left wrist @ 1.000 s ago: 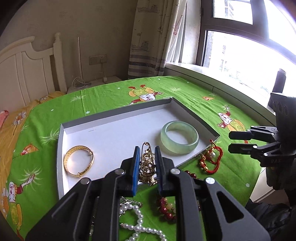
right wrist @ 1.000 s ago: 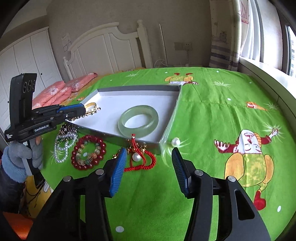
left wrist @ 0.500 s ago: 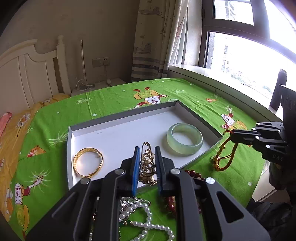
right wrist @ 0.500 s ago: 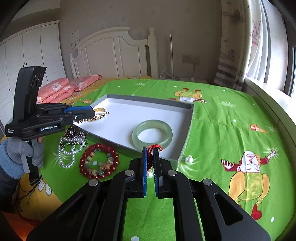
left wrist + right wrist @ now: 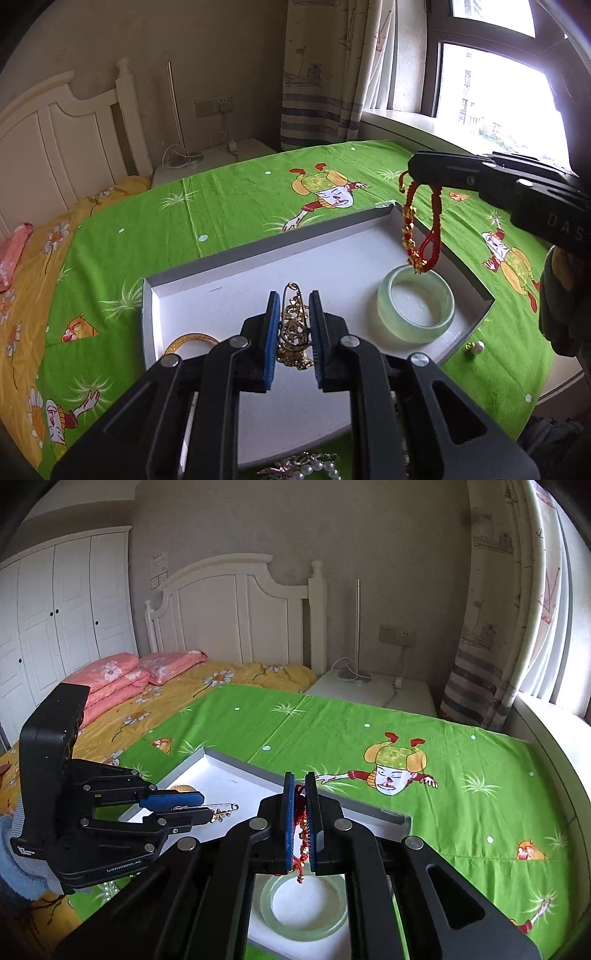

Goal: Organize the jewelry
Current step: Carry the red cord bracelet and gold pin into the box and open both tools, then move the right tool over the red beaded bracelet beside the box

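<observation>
I'm carrying the red cord bracelet (image 5: pixel 424 229) pinched in right gripper (image 5: pixel 300 823) | left gripper (image 5: pixel 293 332) clamping gold brooch (image 5: pixel 294 332) | I'm lowering the bracelet clear of the jade bangle (image 5: pixel 415 310), onto bare tray (image 5: pixel 258 269) floor

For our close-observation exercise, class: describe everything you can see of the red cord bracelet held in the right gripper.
The red cord bracelet is a loop of braided red string strung with small gold-coloured beads along one side. The right gripper, shut on its top end, holds it in the air, so it hangs limp and stretched long. Its lowest beads dangle just above the pale green bangle lying in the white tray; whether they touch it cannot be told. Nothing else touches it.
</observation>
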`<action>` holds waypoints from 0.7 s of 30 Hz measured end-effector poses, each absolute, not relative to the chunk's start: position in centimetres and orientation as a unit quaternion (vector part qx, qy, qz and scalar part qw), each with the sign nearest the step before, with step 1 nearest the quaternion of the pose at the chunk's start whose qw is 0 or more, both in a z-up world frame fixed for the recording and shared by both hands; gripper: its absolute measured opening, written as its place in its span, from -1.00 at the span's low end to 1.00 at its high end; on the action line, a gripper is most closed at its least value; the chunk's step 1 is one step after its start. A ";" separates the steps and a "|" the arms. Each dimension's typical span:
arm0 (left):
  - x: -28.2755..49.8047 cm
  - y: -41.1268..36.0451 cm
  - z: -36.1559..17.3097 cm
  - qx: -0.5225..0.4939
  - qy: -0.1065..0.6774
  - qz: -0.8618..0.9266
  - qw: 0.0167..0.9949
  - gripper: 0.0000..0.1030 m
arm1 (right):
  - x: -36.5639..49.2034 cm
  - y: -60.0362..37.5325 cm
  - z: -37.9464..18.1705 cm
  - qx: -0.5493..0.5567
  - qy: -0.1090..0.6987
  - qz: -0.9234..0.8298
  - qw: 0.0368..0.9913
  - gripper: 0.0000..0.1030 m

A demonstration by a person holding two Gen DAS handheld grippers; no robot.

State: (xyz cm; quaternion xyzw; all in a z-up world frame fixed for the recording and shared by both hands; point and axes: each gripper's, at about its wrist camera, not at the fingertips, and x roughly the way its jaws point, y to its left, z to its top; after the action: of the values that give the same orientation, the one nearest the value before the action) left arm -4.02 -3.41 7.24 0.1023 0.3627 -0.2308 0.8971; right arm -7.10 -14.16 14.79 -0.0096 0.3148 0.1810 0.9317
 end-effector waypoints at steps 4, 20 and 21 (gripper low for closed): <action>-1.8 -3.5 6.9 0.095 0.374 -0.210 0.899 -0.70 | -3.8 -13.1 13.2 0.000 0.342 0.180 0.922 -0.85; -2.8 -1.3 7.7 0.090 0.342 -0.153 0.923 0.55 | -6.2 -17.5 14.7 0.041 0.346 0.168 0.922 0.45; -3.6 -1.2 8.4 0.099 0.327 -0.139 0.930 0.69 | -7.1 -17.8 15.7 0.042 0.331 0.170 0.927 0.49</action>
State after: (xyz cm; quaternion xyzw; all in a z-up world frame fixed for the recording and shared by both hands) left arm -3.58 -1.15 8.41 0.0989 0.3272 -0.1385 0.9295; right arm -7.14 -17.76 15.69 0.0420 0.3305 0.1702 0.9274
